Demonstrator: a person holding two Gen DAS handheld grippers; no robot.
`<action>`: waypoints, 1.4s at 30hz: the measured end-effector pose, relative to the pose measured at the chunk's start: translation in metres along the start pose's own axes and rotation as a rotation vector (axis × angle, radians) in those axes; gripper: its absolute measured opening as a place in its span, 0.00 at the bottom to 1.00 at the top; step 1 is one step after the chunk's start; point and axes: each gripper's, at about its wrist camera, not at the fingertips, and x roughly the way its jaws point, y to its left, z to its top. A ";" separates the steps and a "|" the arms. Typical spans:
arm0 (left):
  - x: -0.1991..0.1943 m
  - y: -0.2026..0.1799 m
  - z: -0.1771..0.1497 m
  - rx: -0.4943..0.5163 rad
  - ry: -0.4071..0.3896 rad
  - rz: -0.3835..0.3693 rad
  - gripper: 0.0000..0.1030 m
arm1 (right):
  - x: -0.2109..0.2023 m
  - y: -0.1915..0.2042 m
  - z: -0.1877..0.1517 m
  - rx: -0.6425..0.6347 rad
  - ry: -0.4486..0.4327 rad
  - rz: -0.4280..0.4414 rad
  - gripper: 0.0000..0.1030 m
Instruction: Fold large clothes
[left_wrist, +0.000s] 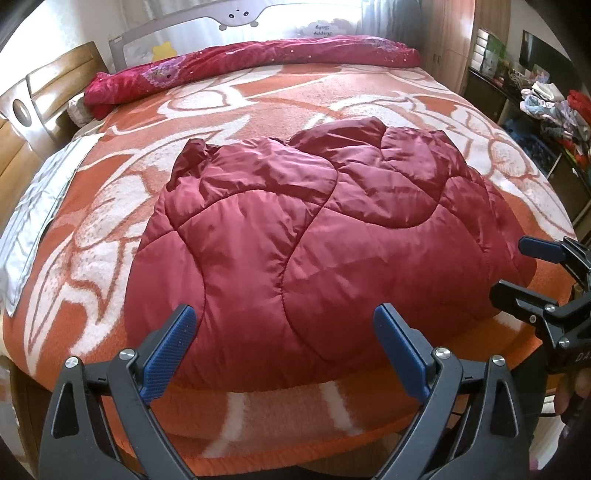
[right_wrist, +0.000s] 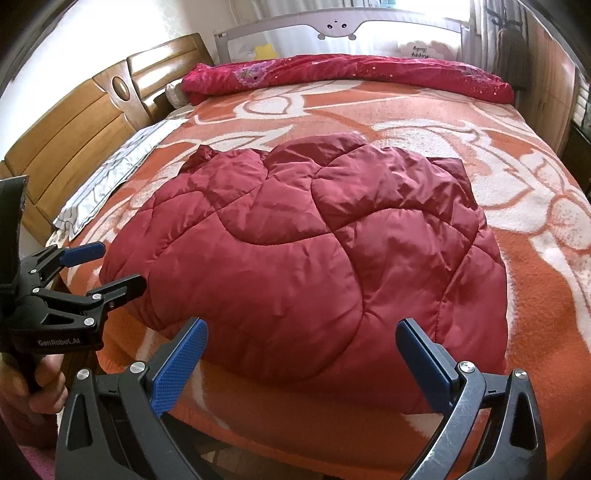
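A dark red quilted, shiny padded jacket (left_wrist: 314, 236) is lying bunched and folded over on an orange-and-white patterned fleece blanket (left_wrist: 258, 110) that is covering the bed. The jacket is sitting on the blanket's near half, its near hem reaching almost to the blanket's front edge, its far end crumpling into a raised fold.

The left gripper (left_wrist: 286, 350), black with blue ribbed pads, is hovering just off the blanket's front edge, jaws spread wide, nothing between them; the jacket's near hem is lying beyond the pads. The right gripper (right_wrist: 301, 363) is hanging likewise off the front edge, jaws wide apart and empty, the jacket's near edge just beyond its tips. Whether either pad is brushing the fabric is hard to tell through the fisheye.

Beyond the jacket, along the blanket's far edge, a rolled crimson floral quilt (right_wrist: 347, 74) is stretching across the bed. A pale grey-white cloth (right_wrist: 114, 177) is lying on the blanket's headboard-side edge, beside the wooden headboard (right_wrist: 74, 136). A grey mesh bed rail (left_wrist: 236, 22) is standing behind the crimson quilt.
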 end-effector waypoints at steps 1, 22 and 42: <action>0.000 0.000 0.000 0.000 -0.001 0.001 0.95 | 0.000 0.000 0.000 0.000 0.000 0.000 0.99; 0.003 -0.002 0.008 0.008 0.001 -0.003 0.95 | 0.001 0.000 0.004 0.001 -0.003 0.000 0.99; 0.004 -0.003 0.014 0.025 -0.014 0.005 0.95 | 0.002 -0.002 0.009 0.003 -0.005 -0.001 0.99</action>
